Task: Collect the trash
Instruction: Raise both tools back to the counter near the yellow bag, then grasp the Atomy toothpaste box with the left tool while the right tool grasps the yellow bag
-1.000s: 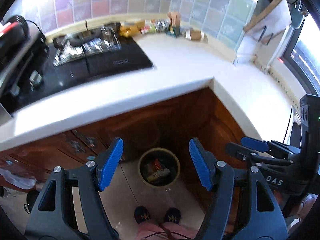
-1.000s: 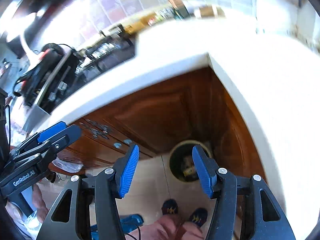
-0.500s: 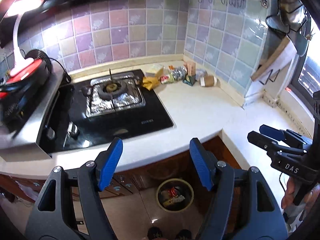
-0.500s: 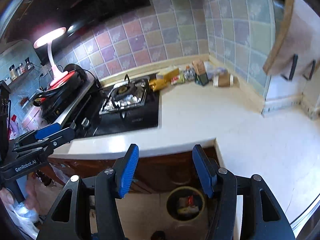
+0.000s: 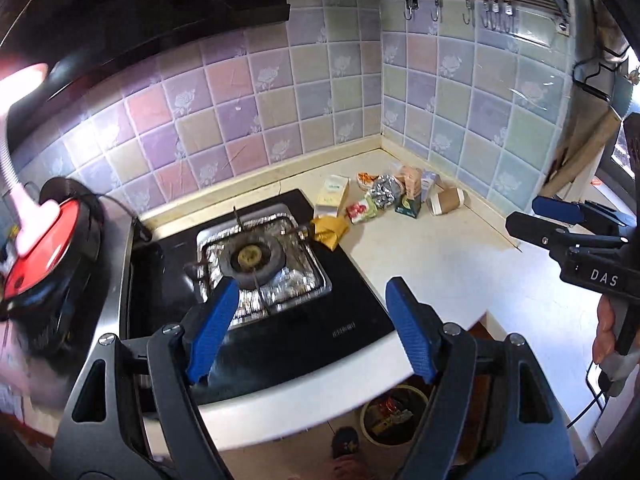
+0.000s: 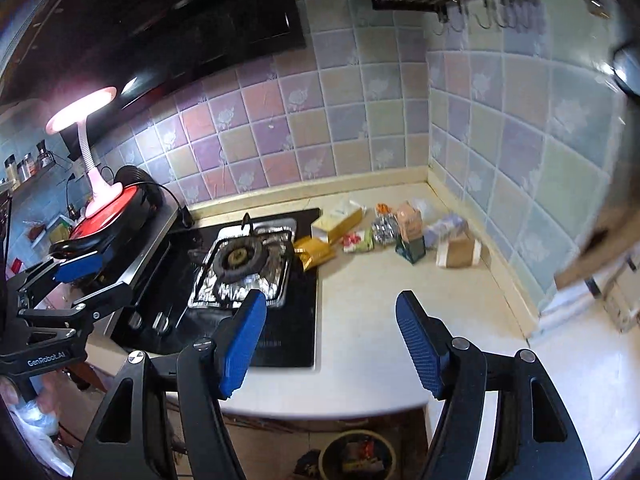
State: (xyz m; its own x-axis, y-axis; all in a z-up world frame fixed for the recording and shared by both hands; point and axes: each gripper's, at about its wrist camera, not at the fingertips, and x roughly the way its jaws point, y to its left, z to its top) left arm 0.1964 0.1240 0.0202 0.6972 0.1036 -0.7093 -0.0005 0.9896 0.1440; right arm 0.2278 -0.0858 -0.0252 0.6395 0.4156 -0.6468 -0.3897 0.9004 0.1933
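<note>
Both grippers' jaws opening, empty, above the counter [image 6: 400, 320] edge.

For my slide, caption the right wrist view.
Right gripper, jaws opening and empty, faces trash pile beside gas stove; bin waits below.

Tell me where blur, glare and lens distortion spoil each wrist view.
Left wrist view: lamp blown out and smeared at the left edge, tile lines bowed by the fisheye, trash pile sharp. Right wrist view: hook rail and right edge motion-blurred, lamp shade glaring, stove fairly clear.
</note>
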